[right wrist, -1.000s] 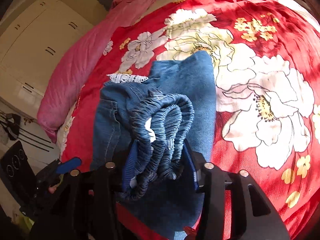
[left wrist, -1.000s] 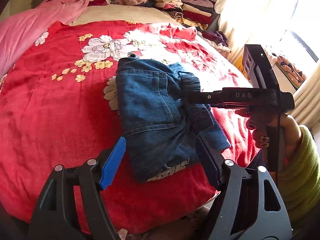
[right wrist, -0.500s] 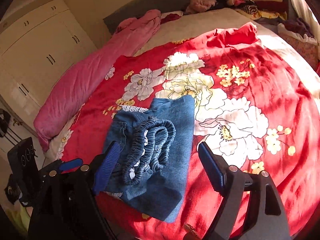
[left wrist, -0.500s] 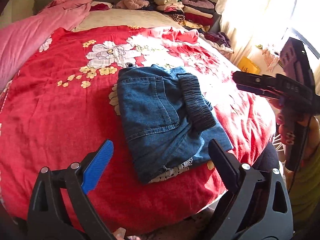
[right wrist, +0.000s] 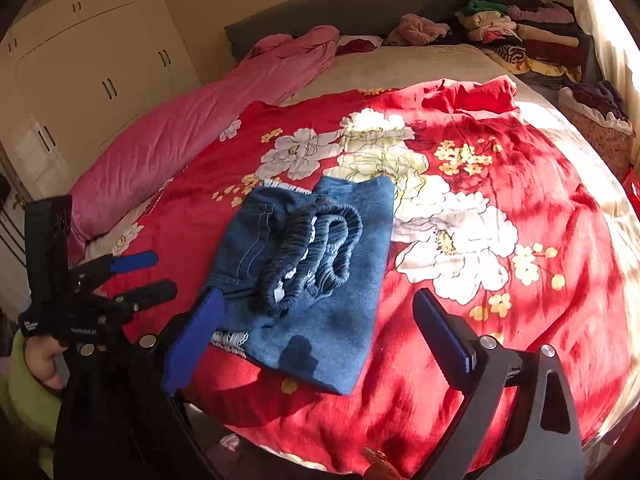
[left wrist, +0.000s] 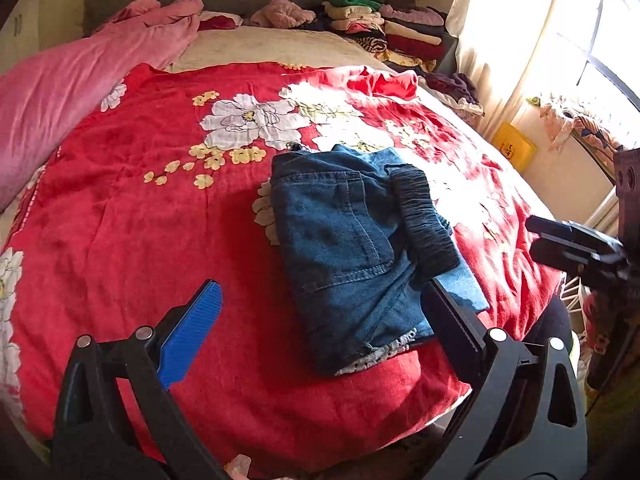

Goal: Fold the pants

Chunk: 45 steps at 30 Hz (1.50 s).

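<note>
Folded blue denim pants (left wrist: 340,240) lie in a compact bundle on the red floral bedcover (left wrist: 120,240), near the bed's front edge. Their dark elastic waistband (right wrist: 312,252) is bunched on top, and white lace trim peeks out at one edge. My left gripper (left wrist: 320,286) hovers just short of the bundle, its jaws opening wide with nothing between them. My right gripper (right wrist: 318,294) is drawn back above the pants' near side, jaws likewise opening and holding nothing. Each gripper shows in the other's view: the right gripper (left wrist: 534,236) and the left gripper (right wrist: 162,274).
A pink quilt (left wrist: 80,80) runs along the bed's left side. Stacked folded clothes (left wrist: 384,28) sit at the head of the bed on the right. A cream wardrobe (right wrist: 100,60) stands at the left and a bright curtained window (left wrist: 520,40) at the right.
My right gripper let go of the elastic waistband and pulled back and up from the pants. Both grippers' jaws spread wide. The left gripper stayed close to where it was.
</note>
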Motion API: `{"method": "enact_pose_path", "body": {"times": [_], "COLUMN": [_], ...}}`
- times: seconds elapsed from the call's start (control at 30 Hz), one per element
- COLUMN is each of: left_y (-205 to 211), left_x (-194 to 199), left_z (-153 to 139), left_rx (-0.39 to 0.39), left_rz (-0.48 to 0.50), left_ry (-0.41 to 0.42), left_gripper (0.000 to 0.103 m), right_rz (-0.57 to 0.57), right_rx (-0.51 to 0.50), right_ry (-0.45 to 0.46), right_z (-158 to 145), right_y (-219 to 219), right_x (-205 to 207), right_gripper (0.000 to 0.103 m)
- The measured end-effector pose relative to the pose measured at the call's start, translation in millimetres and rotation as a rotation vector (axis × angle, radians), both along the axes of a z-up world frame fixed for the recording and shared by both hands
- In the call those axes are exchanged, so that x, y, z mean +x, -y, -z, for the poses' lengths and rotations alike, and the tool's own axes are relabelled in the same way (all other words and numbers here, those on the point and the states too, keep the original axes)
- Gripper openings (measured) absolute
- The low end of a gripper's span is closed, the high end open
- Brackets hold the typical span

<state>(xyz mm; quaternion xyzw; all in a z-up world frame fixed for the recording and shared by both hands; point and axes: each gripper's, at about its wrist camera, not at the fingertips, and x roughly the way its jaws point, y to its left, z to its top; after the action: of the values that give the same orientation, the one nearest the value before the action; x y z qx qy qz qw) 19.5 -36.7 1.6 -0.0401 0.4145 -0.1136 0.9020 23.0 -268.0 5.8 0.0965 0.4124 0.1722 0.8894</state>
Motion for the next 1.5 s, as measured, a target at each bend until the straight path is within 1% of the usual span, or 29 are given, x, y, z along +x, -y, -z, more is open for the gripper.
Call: {"method": "enact_pose_path", "body": {"times": [0.13, 0.17, 0.2, 0.27, 0.3, 0.33, 0.37, 0.4, 0.47, 0.53, 0.6, 0.63, 0.67, 0.7, 0.73, 0.77, 0.8, 0.87, 0.9, 0.97, 1.1, 1.13, 1.2, 1.3, 1.4, 1.43, 1.47, 1.5], "left_y": [-10.8, -12.1, -12.7, -11.5, -9.4, -6.7, -3.1, 1.9, 12.9, 23.8, 30.1, 30.7, 31.1, 30.9, 29.9, 29.0, 27.9, 26.1, 26.6, 27.4, 29.0, 29.8, 28.7, 27.8, 28.4, 28.5, 29.1, 29.1], "left_x": [21.2, 27.1, 33.4, 46.1, 52.8, 58.1, 62.8, 68.0, 75.0, 84.8, 96.9, 102.0, 106.6, 111.1, 114.8, 117.6, 119.4, 120.5, 121.0, 121.4, 122.6, 121.9, 122.4, 121.5, 118.5, 117.9, 116.7, 116.3], "left_z": [-1.4, -1.5, -1.8, -1.1, -0.1, 0.9, 1.2, 1.5, 3.9, 10.6, 23.0, 28.4, 33.4, 37.6, 40.4, 42.5, 43.5, 43.5, 43.0, 44.0, 46.2, 46.2, 46.6, 44.9, 41.4, 40.7, 39.9, 39.6], "left_rx": [0.015, 0.016, 0.015, 0.0, -0.007, -0.012, -0.02, -0.025, -0.016, 0.015, 0.056, 0.07, 0.084, 0.094, 0.096, 0.095, 0.093, 0.088, 0.09, 0.093, 0.086, 0.091, 0.089, 0.083, 0.077, 0.076, 0.078, 0.078], "left_rz": [-0.028, -0.024, -0.015, 0.005, 0.018, 0.031, 0.048, 0.067, 0.094, 0.118, 0.119, 0.115, 0.11, 0.106, 0.102, 0.098, 0.097, 0.098, 0.1, 0.104, 0.099, 0.099, 0.099, 0.096, 0.096, 0.095, 0.093, 0.095], "left_ry": [0.002, -0.003, -0.007, -0.021, -0.032, -0.04, -0.044, -0.048, -0.053, -0.068, -0.104, -0.116, -0.125, -0.136, -0.144, -0.15, -0.155, -0.156, -0.154, -0.15, -0.149, -0.147, -0.146, -0.143, -0.133, -0.131, -0.129, -0.128], "left_gripper": [0.093, 0.089, 0.083, 0.056, 0.05, 0.041, 0.034, 0.032, 0.032, 0.032, 0.032, 0.032, 0.032, 0.032, 0.032, 0.032, 0.032, 0.032, 0.032, 0.032, 0.032, 0.032, 0.032, 0.033, 0.036, 0.038, 0.042, 0.044], "right_rz": [-0.053, -0.058, -0.061, -0.072, -0.069, -0.061, -0.045, -0.025, 0.008, 0.023, 0.025, 0.01, -0.011, -0.032, -0.058, -0.084, -0.098, -0.128, -0.132, -0.119, -0.078, -0.074, -0.071, -0.072, -0.07, -0.067, -0.06, -0.057], "right_rx": [0.012, 0.016, 0.018, 0.03, 0.039, 0.057, 0.076, 0.094, 0.141, 0.2, 0.255, 0.275, 0.279, 0.26, 0.236, 0.226, 0.217, 0.186, 0.189, 0.193, 0.19, 0.189, 0.186, 0.199, 0.179, 0.17, 0.16, 0.151], "right_ry": [-0.059, -0.076, -0.091, -0.117, -0.123, -0.128, -0.139, -0.16, -0.212, -0.25, -0.274, -0.279, -0.278, -0.276, -0.278, -0.273, -0.25, -0.173, -0.156, -0.173, -0.276, -0.286, -0.283, -0.264, -0.207, -0.19, -0.175, -0.163], "right_z": [19.6, 23.7, 27.1, 32.8, 34.1, 35.3, 37.2, 40.6, 50.0, 58.3, 62.8, 63.8, 64.9, 67.3, 70.1, 70.2, 65.5, 49.1, 44.1, 46.9, 79.4, 83.7, 84.3, 74.4, 56.5, 51.2, 46.9, 43.9], "right_y": [-26.8, -33.4, -39.5, -50.9, -54.1, -55.6, -55.3, -54.3, -49.4, -46.7, -48.4, -51.8, -56.3, -61.4, -66.8, -70.6, -72.9, -76.1, -74.5, -67.5, -64.1, -64.8, -64.1, -59.6, -53.7, -52.7, -51.3, -51.1], "right_x": [-0.9, 0.6, 2.0, 6.1, 8.0, 10.9, 14.3, 18.7, 27.9, 35.4, 41.4, 44.5, 48.8, 52.2, 54.4, 54.2, 50.1, 35.8, 31.2, 26.8, 22.2, 20.1, 17.4, 15.3, 10.8, 9.3, 7.2, 5.6], "right_gripper": [0.095, 0.095, 0.095, 0.093, 0.093, 0.09, 0.084, 0.081, 0.068, 0.067, 0.067, 0.067, 0.064, 0.053, 0.026, 0.007, 0.007, 0.005, 0.004, 0.004, 0.003, 0.003, 0.002, 0.002, 0.006, 0.013, 0.024, 0.03]}}
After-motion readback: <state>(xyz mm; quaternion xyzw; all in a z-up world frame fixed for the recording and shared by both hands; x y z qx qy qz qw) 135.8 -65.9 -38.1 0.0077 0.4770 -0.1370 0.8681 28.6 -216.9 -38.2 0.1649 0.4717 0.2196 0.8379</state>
